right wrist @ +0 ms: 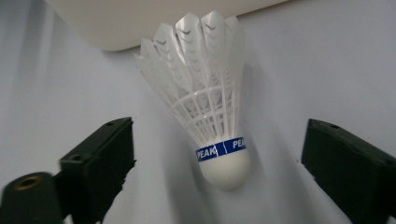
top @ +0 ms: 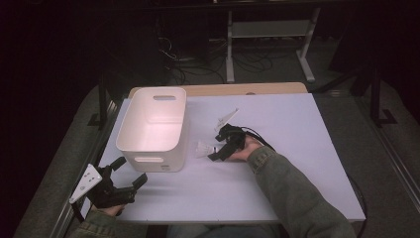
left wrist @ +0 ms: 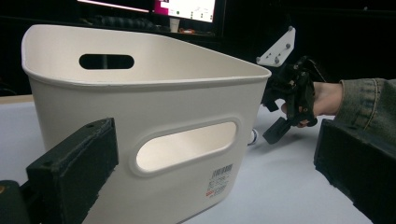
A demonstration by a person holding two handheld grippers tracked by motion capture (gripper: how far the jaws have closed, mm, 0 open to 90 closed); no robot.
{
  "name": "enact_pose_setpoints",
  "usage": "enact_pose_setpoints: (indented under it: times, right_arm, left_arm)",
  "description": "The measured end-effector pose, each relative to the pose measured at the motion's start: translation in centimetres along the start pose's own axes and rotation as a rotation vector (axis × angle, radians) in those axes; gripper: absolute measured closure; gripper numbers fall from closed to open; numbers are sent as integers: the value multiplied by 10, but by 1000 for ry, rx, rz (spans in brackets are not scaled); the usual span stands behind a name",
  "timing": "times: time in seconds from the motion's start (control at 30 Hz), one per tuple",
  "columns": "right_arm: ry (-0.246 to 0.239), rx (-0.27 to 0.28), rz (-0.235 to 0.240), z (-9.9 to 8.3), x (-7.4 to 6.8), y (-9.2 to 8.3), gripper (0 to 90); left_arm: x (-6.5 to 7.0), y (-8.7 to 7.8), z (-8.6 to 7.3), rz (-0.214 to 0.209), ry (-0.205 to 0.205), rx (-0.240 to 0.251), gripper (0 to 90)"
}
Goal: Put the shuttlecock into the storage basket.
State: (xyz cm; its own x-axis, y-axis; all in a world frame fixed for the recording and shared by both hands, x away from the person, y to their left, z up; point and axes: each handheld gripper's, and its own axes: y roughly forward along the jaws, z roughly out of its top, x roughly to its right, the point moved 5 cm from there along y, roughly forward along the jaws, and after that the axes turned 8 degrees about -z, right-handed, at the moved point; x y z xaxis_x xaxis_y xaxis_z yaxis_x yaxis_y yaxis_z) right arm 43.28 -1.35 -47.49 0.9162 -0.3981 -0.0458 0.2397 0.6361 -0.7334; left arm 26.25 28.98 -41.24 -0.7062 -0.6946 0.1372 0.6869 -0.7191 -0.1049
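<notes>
A white feather shuttlecock with a blue band lies on the white table, cork toward me and feathers toward the bin. It rests between the jaws of my right gripper, which stand open on either side without touching it. In the high view the right gripper sits just right of the bin with the shuttlecock at its tips. The white plastic bin with handle slots stands at the table's left and looks empty inside. My left gripper rests open near the front left, facing the bin's near wall.
The white table sheet spreads to the right and front of the bin. A wooden edge runs along the far side. Dark floor, cables and a metal stand lie beyond. The right gripper and a sleeve appear past the bin's corner.
</notes>
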Motion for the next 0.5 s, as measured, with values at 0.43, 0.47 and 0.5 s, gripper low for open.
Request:
enact_pose_setpoints:
  times: [0.43, 0.47, 0.5]
  right_arm:
    - [-29, -41, 13, -5, 4, 0, 315]
    - [-28, -52, 14, -6, 5, 0, 346]
    - [-28, -59, 10, -7, 5, 0, 363]
  left_arm:
    - [1, 0, 0, 0, -7, -1, 0]
    - [1, 0, 0, -1, -6, 1, 0]
    - [1, 0, 0, -1, -7, 2, 0]
